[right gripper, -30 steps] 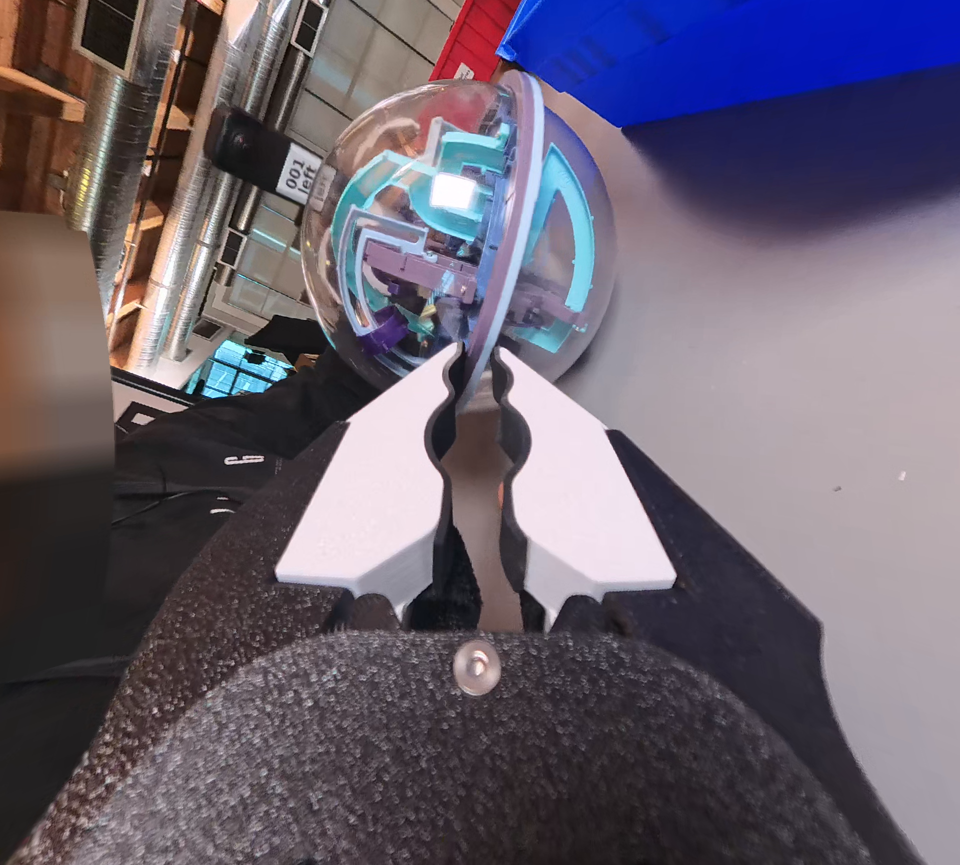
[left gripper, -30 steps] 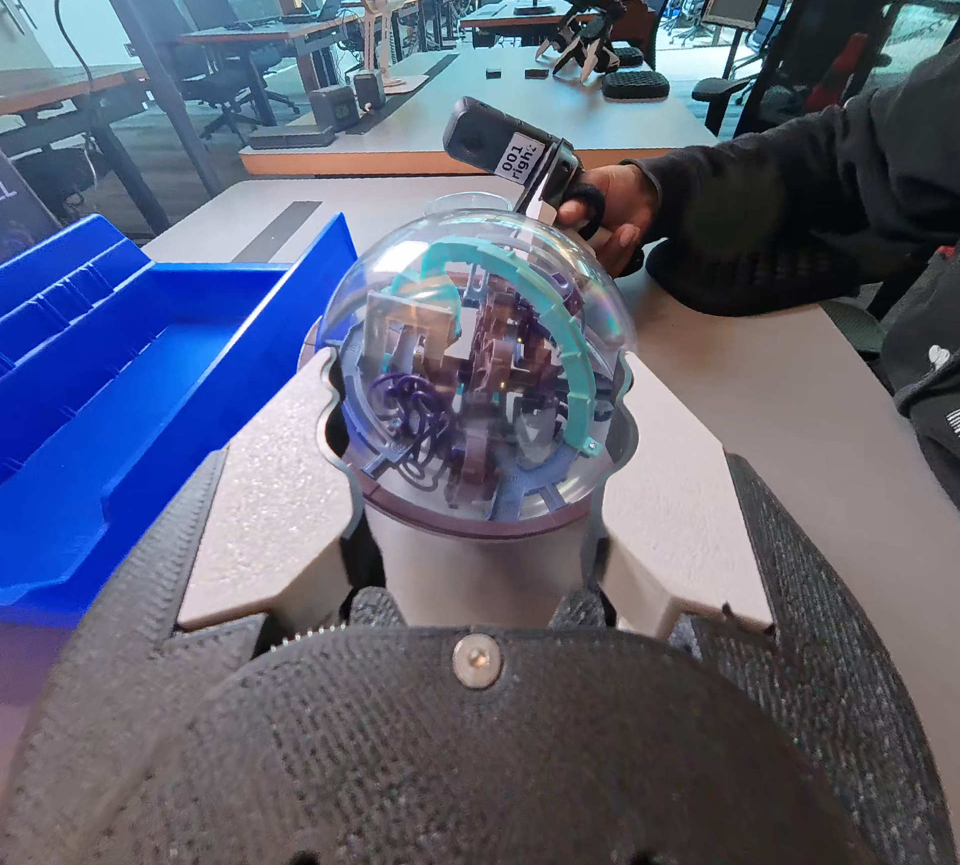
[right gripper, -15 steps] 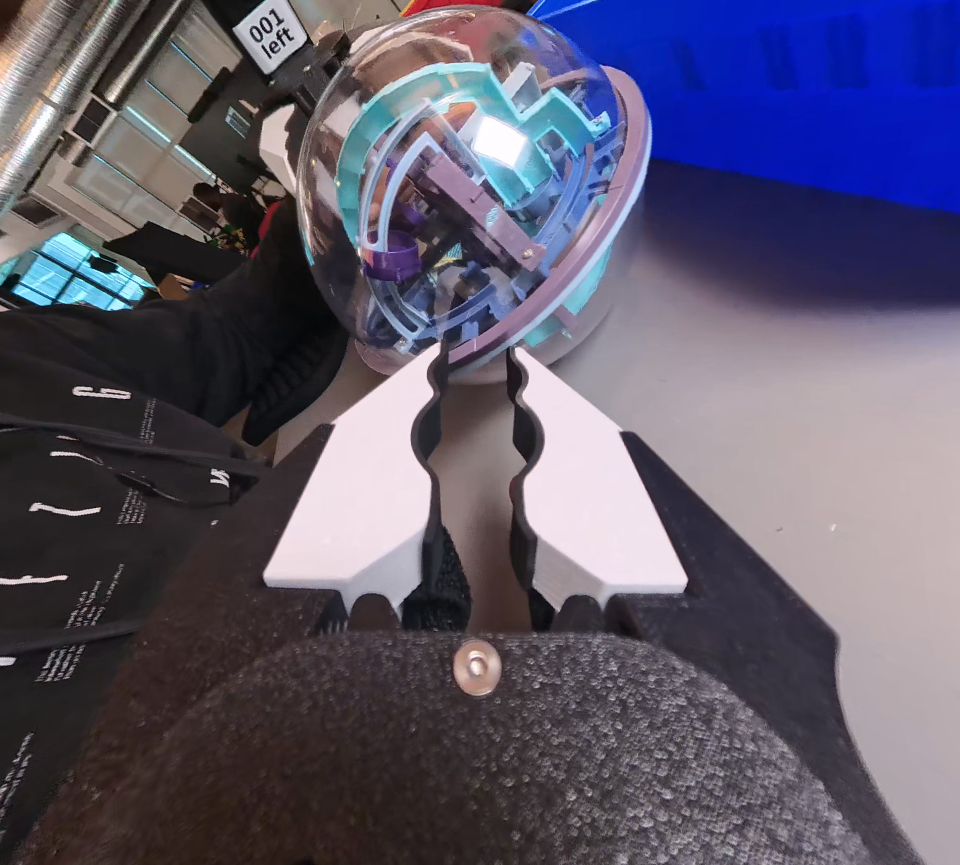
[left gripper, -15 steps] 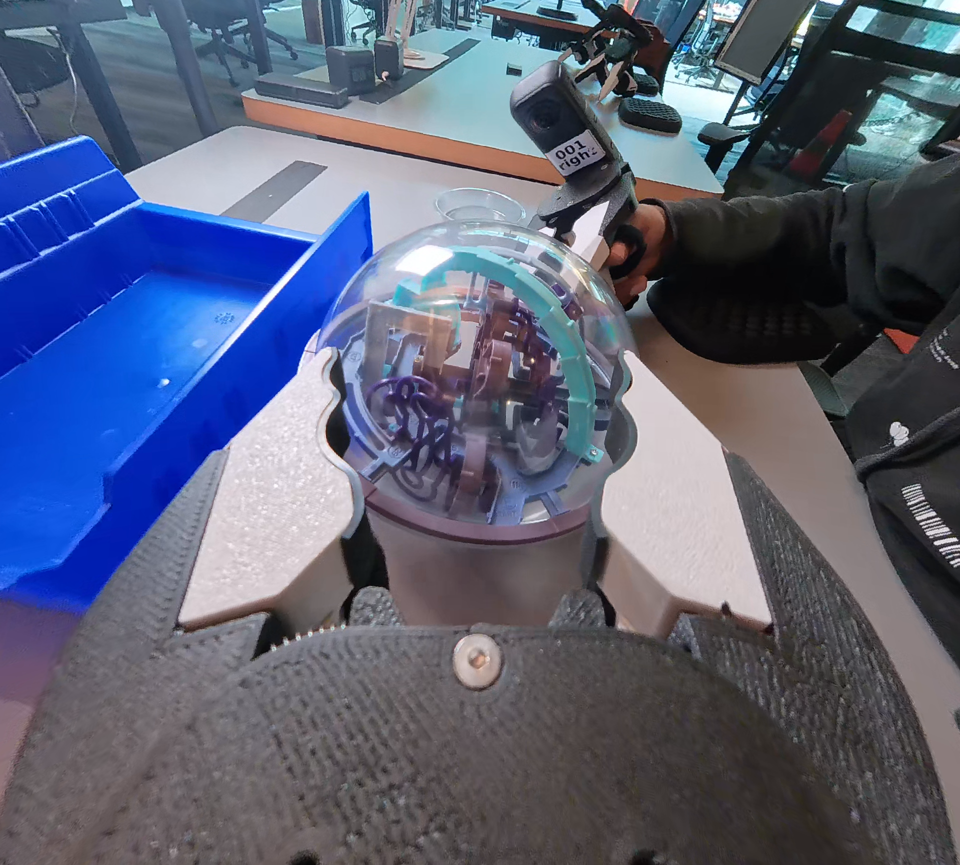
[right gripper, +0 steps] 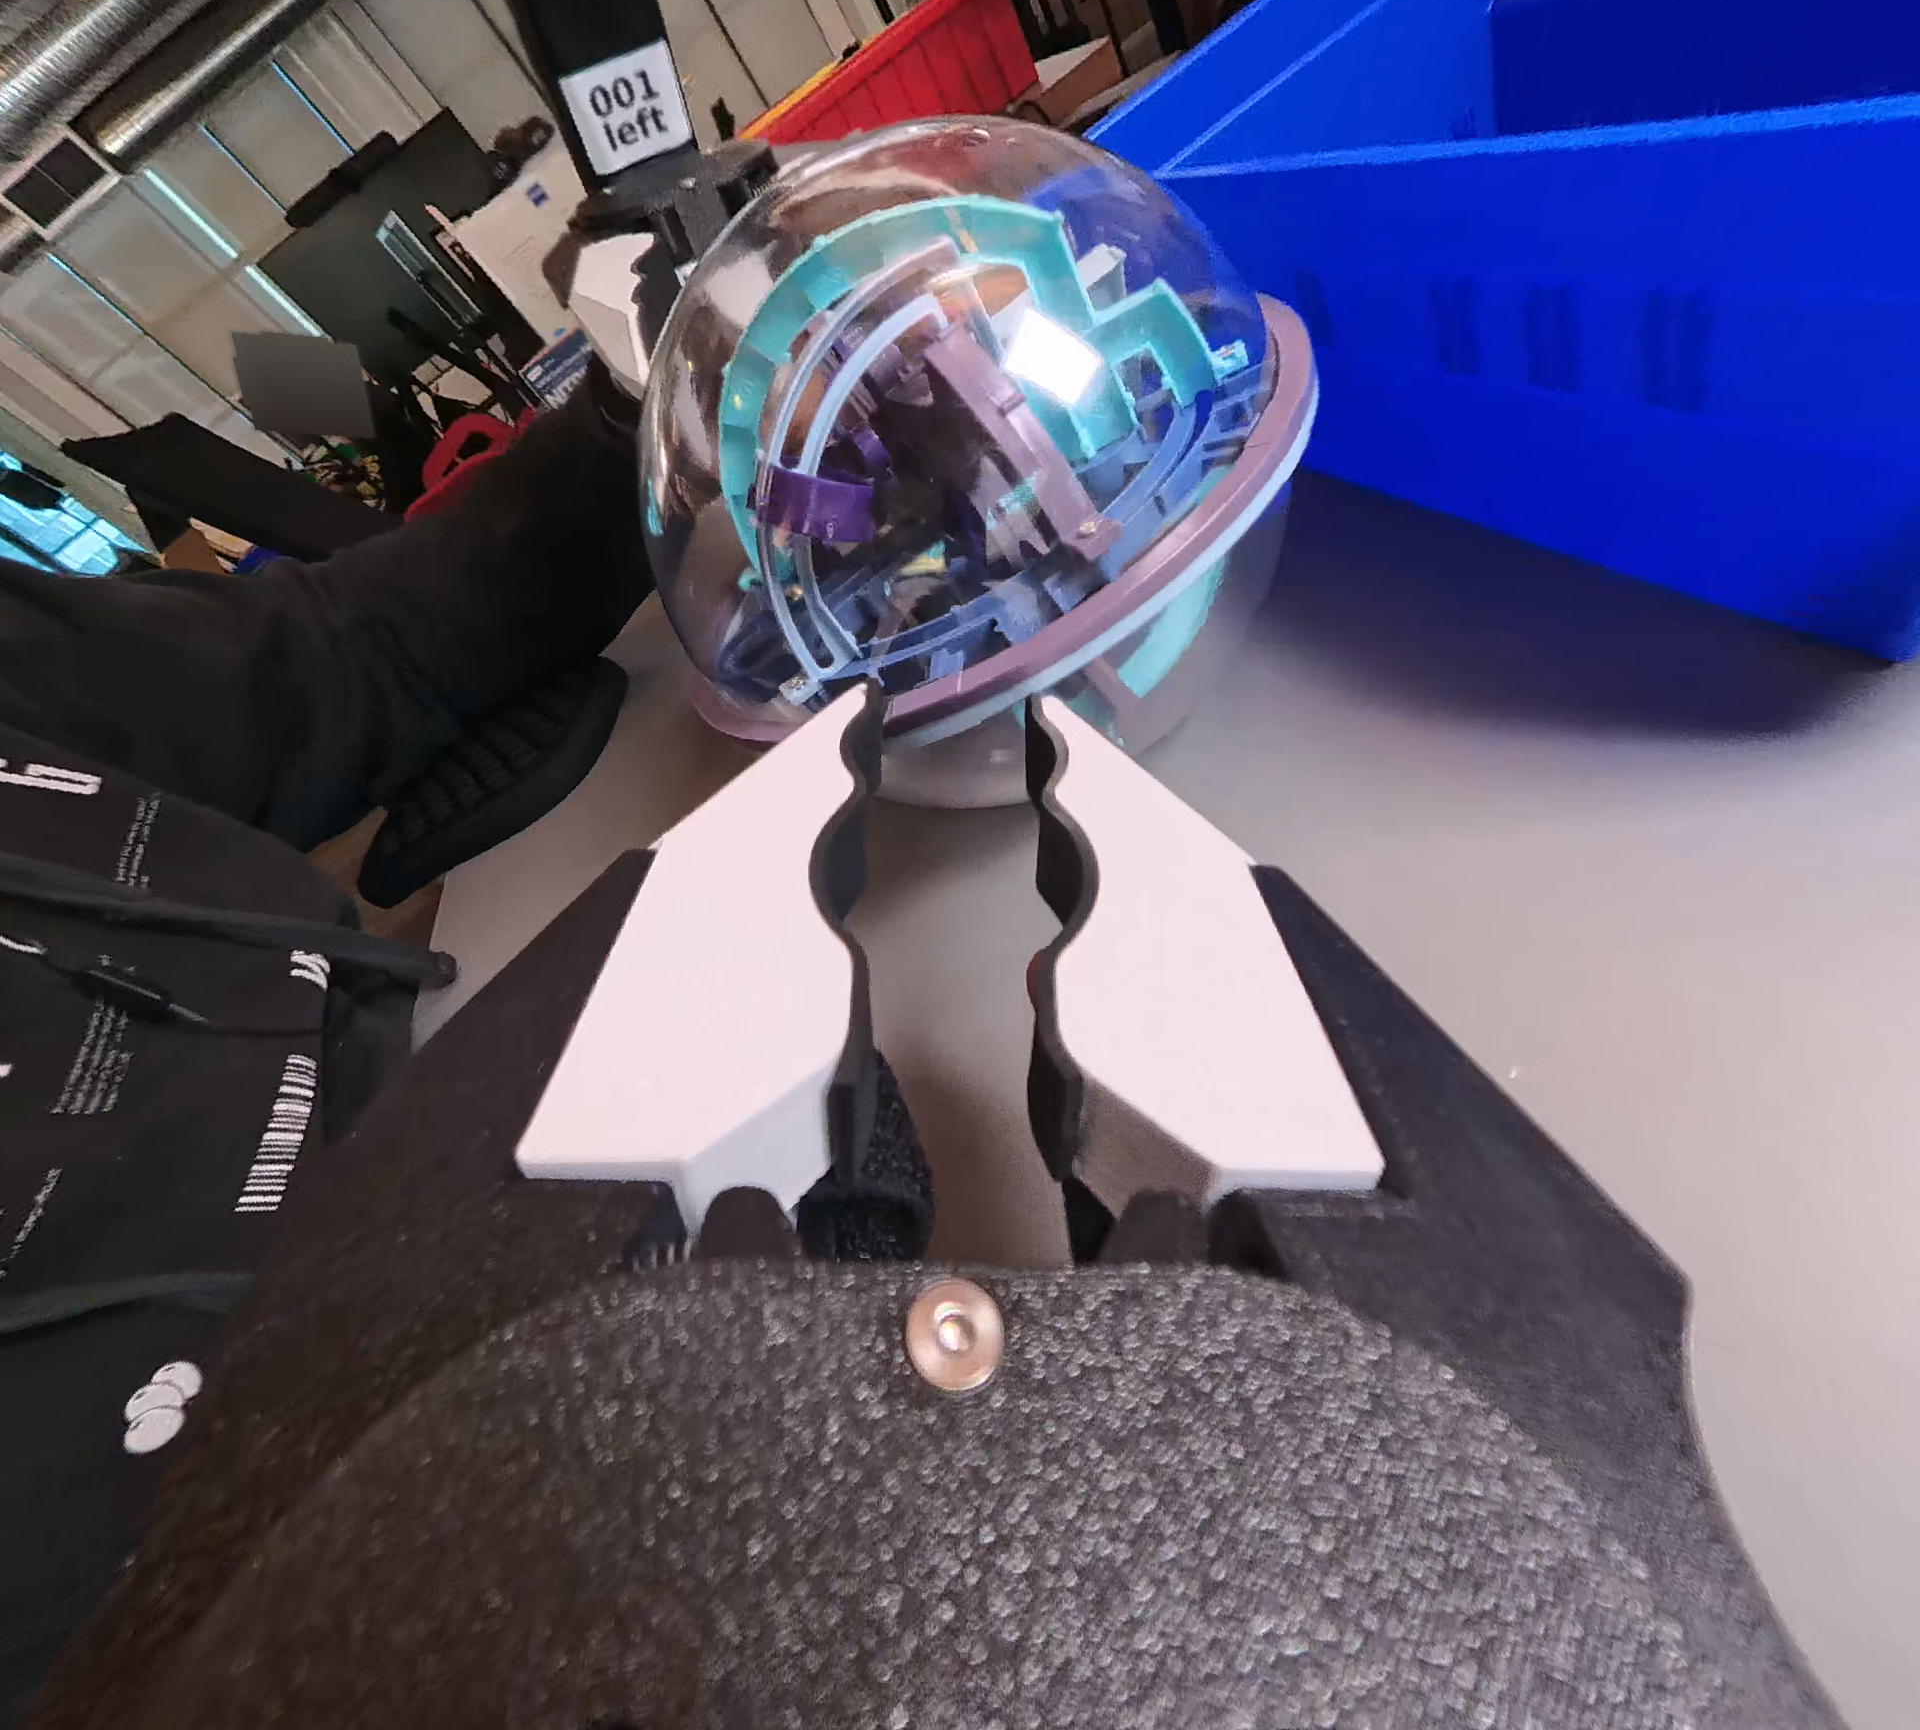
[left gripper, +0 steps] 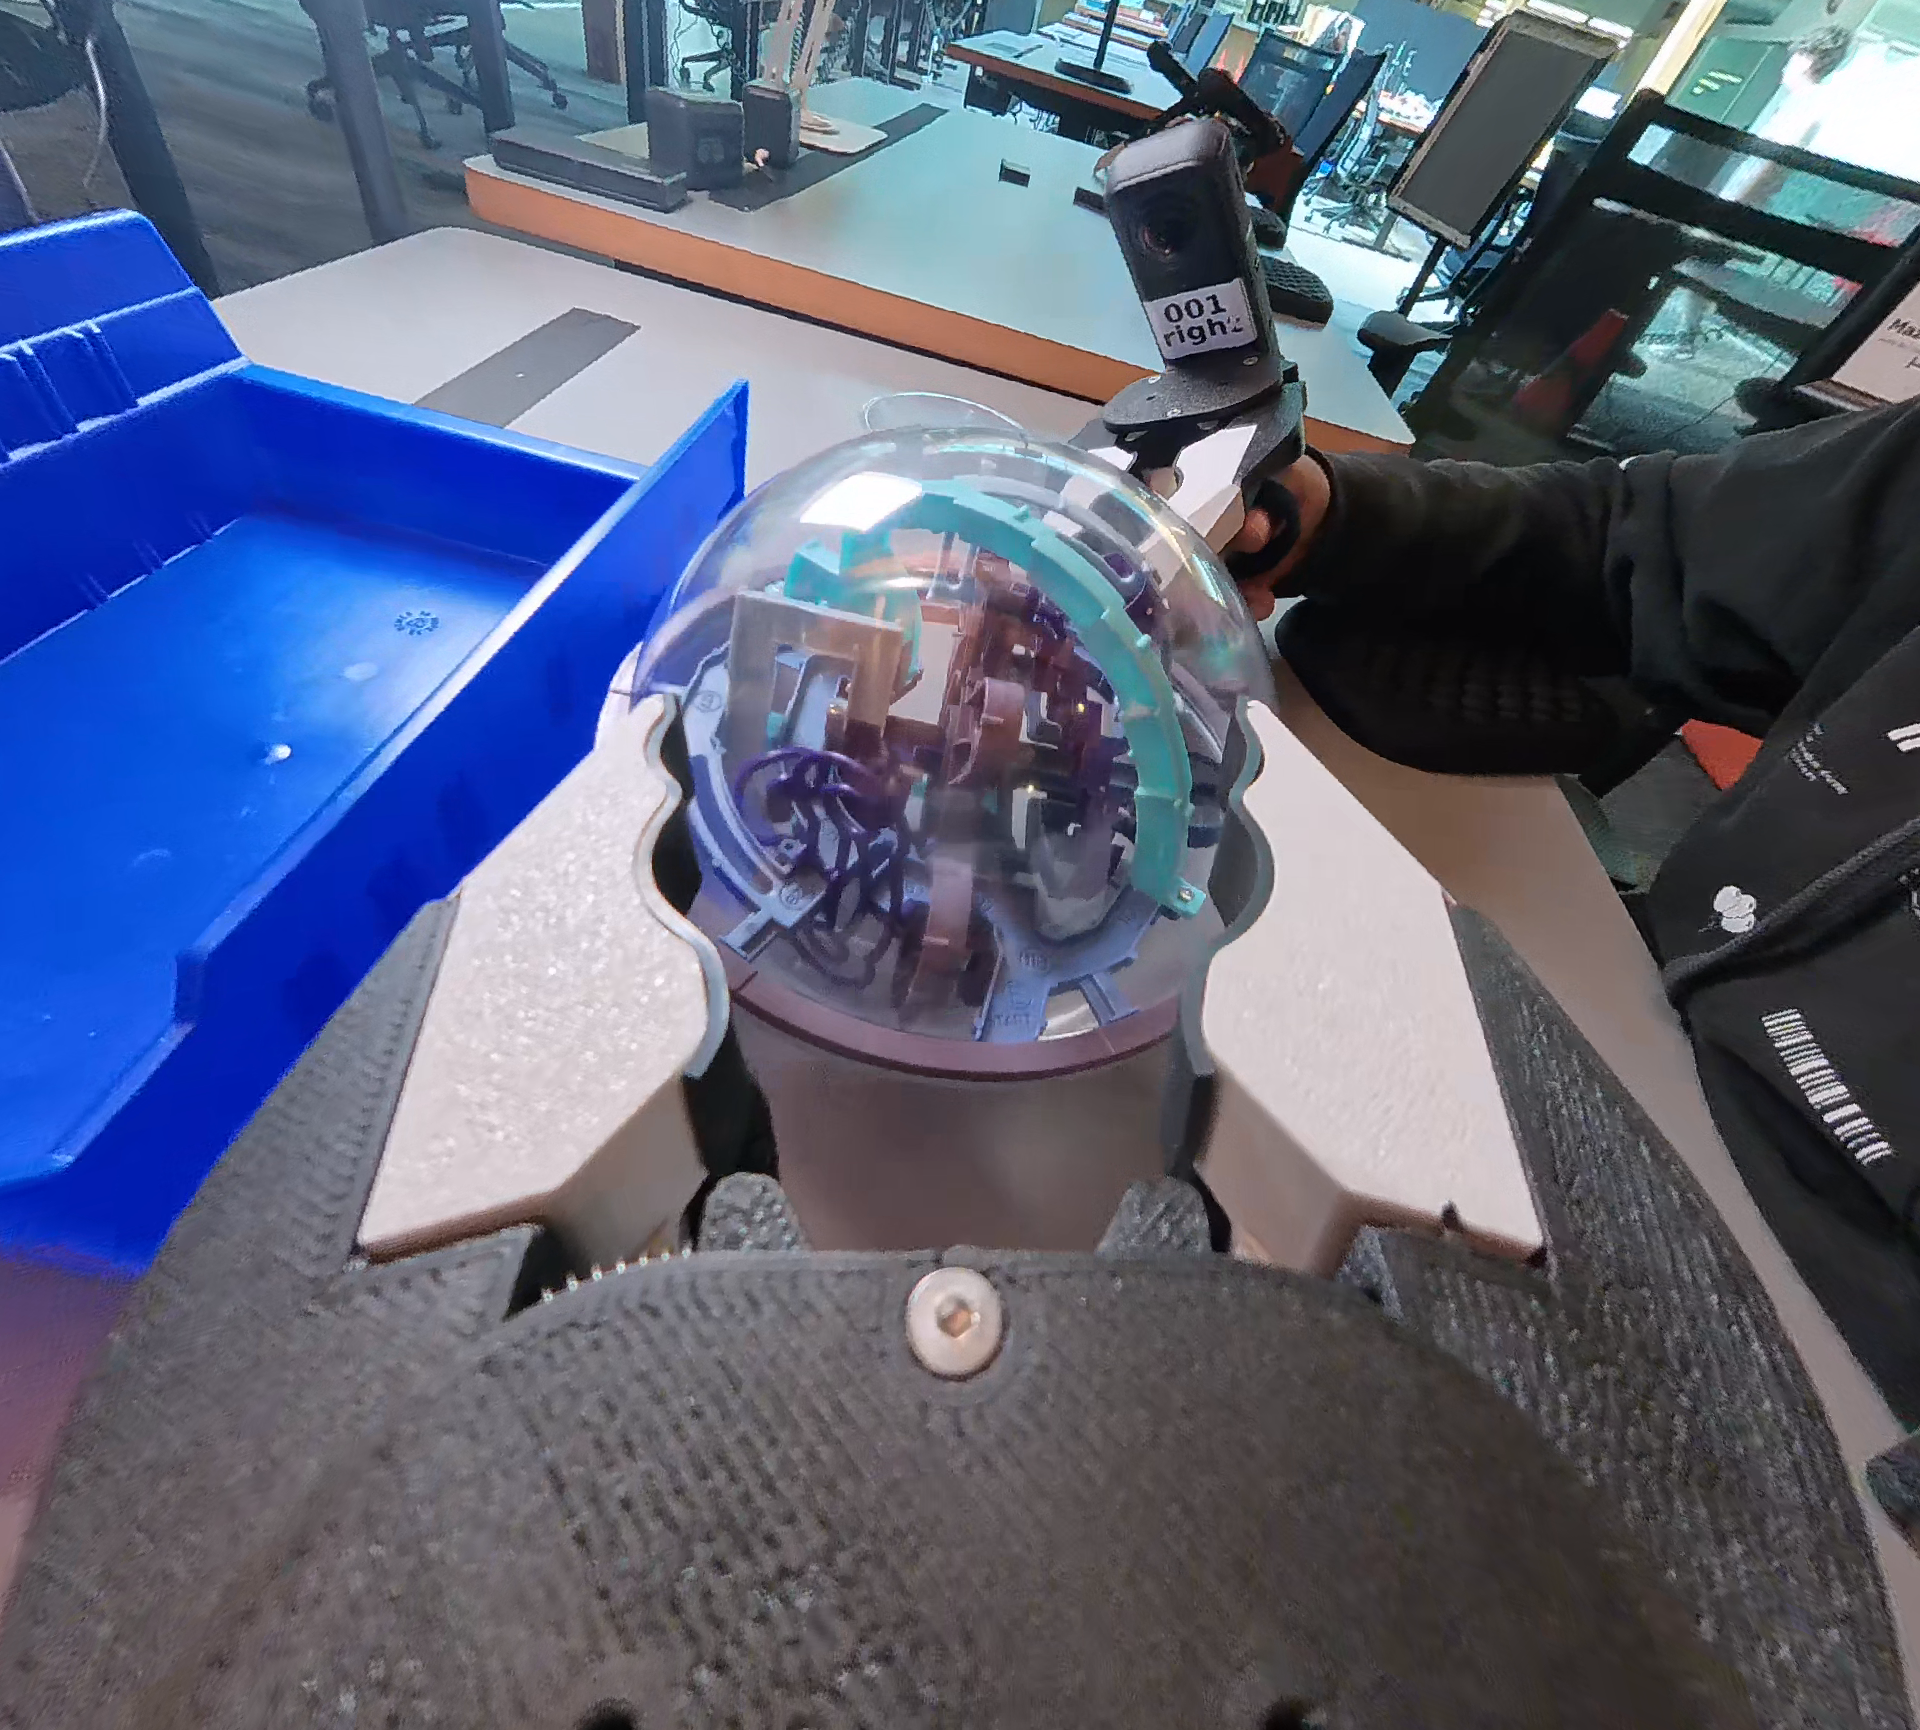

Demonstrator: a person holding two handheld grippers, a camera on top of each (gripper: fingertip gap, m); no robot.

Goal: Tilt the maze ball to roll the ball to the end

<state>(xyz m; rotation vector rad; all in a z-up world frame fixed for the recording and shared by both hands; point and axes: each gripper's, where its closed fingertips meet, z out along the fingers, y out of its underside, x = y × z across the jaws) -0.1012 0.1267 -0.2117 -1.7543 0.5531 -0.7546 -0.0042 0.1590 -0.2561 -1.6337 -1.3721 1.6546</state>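
The maze ball [left gripper: 951, 745] is held at the centre of the left wrist view, between the two fingers of the left tongs [left gripper: 951, 859], which are clenched on its lower half. In the right wrist view the ball [right gripper: 966, 454] is seen at 12 o'clock, tilted, with its purple rim sloping down toward 7 o'clock; its underside seems close to the grey surface [right gripper: 1558, 901], but contact cannot be told. The right tongs [right gripper: 951, 714] are released: their tips stand just at the rim, with a gap between them, and no grip is seen. The small ball inside the maze cannot be found in either view.

The tilting step is judged to be in hand. For the next move, a slow, small turn of the left wrist is probably needed.

A blue bin [left gripper: 260, 693] stands at 9 o'clock of the ball.
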